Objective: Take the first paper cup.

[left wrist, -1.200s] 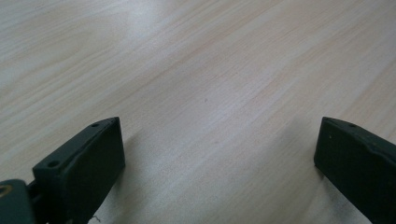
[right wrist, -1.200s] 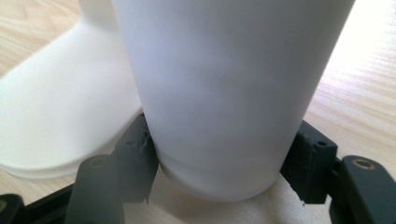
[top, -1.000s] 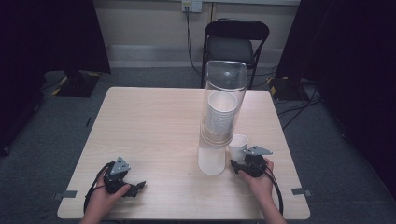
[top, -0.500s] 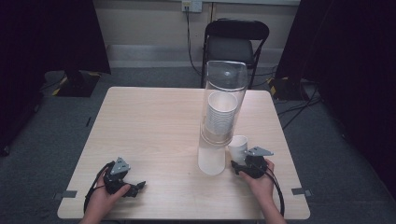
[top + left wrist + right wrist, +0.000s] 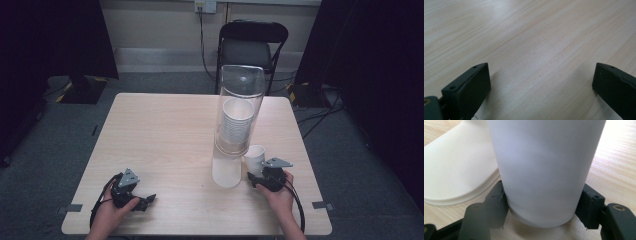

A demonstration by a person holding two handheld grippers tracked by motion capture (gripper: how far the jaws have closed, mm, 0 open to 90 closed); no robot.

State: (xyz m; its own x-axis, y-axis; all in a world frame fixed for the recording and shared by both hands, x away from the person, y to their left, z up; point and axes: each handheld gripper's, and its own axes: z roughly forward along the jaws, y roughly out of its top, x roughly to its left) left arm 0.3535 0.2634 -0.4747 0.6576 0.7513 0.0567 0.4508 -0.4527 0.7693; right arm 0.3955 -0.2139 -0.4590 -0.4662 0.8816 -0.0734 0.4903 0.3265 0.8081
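Wooden table [image 5: 165, 130], near edge first: your left gripper [image 5: 131, 192] sits idle, jaws spread over bare wood. Your right gripper [image 5: 265, 179] pinches the white paper cup [image 5: 255, 156] low on its wall, cup upright just beside the dispenser's white base [image 5: 226, 171]. Looks like the step is cup grabbed; next, lift it clear without crushing it. Behind, the clear cup dispenser [image 5: 239, 107] holds the stack. No readable labels
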